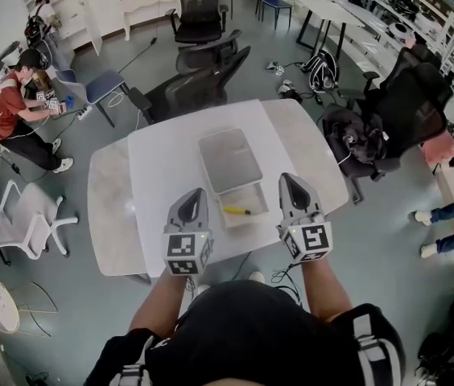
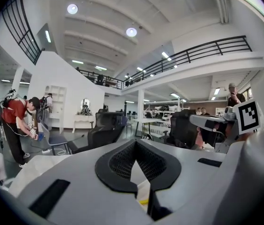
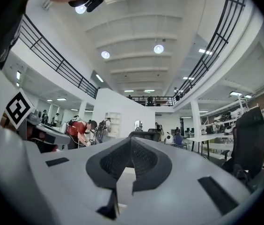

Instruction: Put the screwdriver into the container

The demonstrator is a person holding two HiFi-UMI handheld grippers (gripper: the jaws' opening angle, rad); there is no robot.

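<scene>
The screwdriver, with a yellow handle, lies flat inside the container, an open clear box that stands on the white table near its 6 o'clock edge, directly in front of the person. So I judge that the task's main step is already done. At 12 o'clock of the container, and touching it as far as I can see, lies a grey rectangular piece. It may be the lid, but I cannot say this for sure. The left gripper is held at about 8 o'clock of the container and the right gripper at about 3 o'clock, both just beside it and neither touching it. Each gripper's own view shows its two dark pads pressed together at the tips with nothing between them, so both claws are clenched and empty. Both point toward 12 o'clock, with the marker cubes close to the person's body. I think they are held on the two sides so that the box remains free and visible from above. If the grey piece is a lid, closing the box may be what remains.
</scene>
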